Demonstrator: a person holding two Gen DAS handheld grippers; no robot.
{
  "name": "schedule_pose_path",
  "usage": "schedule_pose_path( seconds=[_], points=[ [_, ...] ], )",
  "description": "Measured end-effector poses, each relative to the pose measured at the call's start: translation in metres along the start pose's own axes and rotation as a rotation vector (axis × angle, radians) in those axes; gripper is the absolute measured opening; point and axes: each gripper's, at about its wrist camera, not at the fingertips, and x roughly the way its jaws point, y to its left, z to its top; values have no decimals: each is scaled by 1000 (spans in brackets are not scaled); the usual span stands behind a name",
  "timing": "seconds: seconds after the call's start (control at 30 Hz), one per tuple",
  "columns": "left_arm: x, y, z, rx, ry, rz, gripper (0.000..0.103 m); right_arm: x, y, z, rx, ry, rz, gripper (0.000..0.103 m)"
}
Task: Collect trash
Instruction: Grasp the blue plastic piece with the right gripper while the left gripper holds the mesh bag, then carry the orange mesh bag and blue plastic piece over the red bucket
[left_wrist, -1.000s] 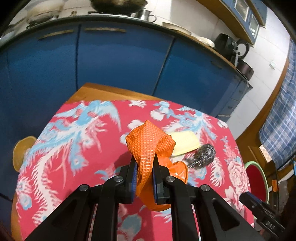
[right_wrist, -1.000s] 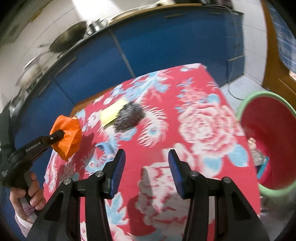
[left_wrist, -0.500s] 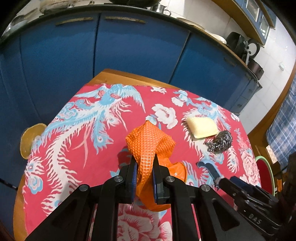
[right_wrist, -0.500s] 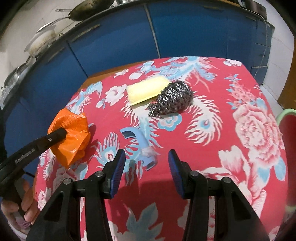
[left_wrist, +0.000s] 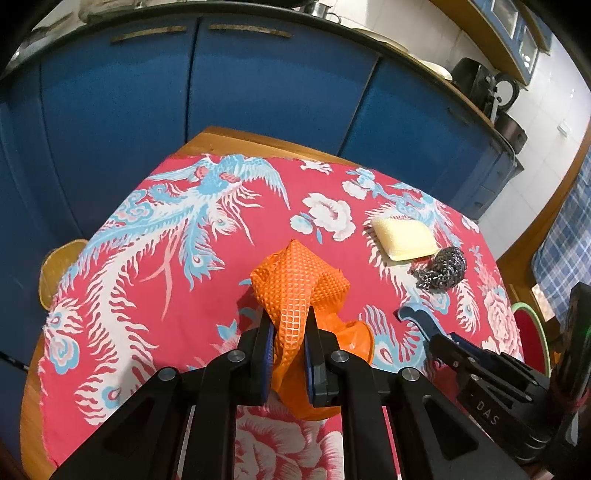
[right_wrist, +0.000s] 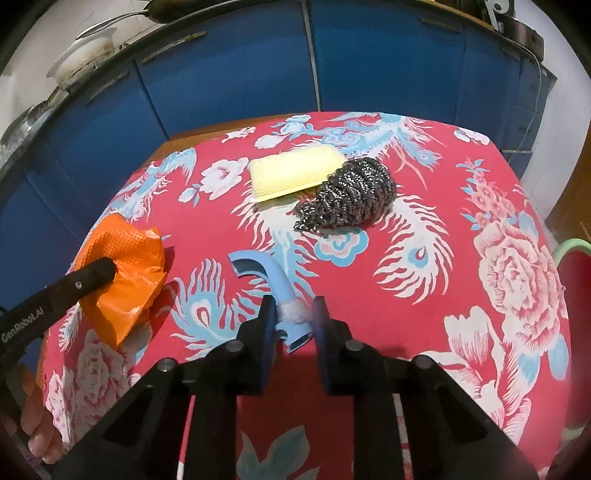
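Observation:
My left gripper (left_wrist: 289, 341) is shut on a crumpled orange textured glove (left_wrist: 300, 280) and holds it above the red flowered tablecloth (left_wrist: 147, 258); it also shows in the right wrist view (right_wrist: 122, 254). My right gripper (right_wrist: 293, 319) is lowered around the near end of a curved light-blue plastic piece (right_wrist: 275, 280) with a white tuft on it; the jaws have narrowed around it with small gaps showing on both sides. The blue piece also shows in the left wrist view (left_wrist: 419, 319).
A yellow sponge (right_wrist: 295, 171) and a steel wool scrubber (right_wrist: 351, 195) lie side by side farther back on the table. A red bin with a green rim (left_wrist: 532, 332) stands off the table's right side. Blue cabinets (left_wrist: 258, 85) stand behind.
My right gripper swung left from the red bin to the blue piece, lowered over it, and its jaws narrowed. The left gripper kept holding the orange glove, drifting slightly back.

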Motion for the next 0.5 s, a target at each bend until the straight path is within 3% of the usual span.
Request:
schedule_pose_path(
  seconds=[0.5],
  points=[
    [-16, -29, 0, 63, -20, -47, 13, -41, -34, -14, 101, -61, 30, 22]
  ],
)
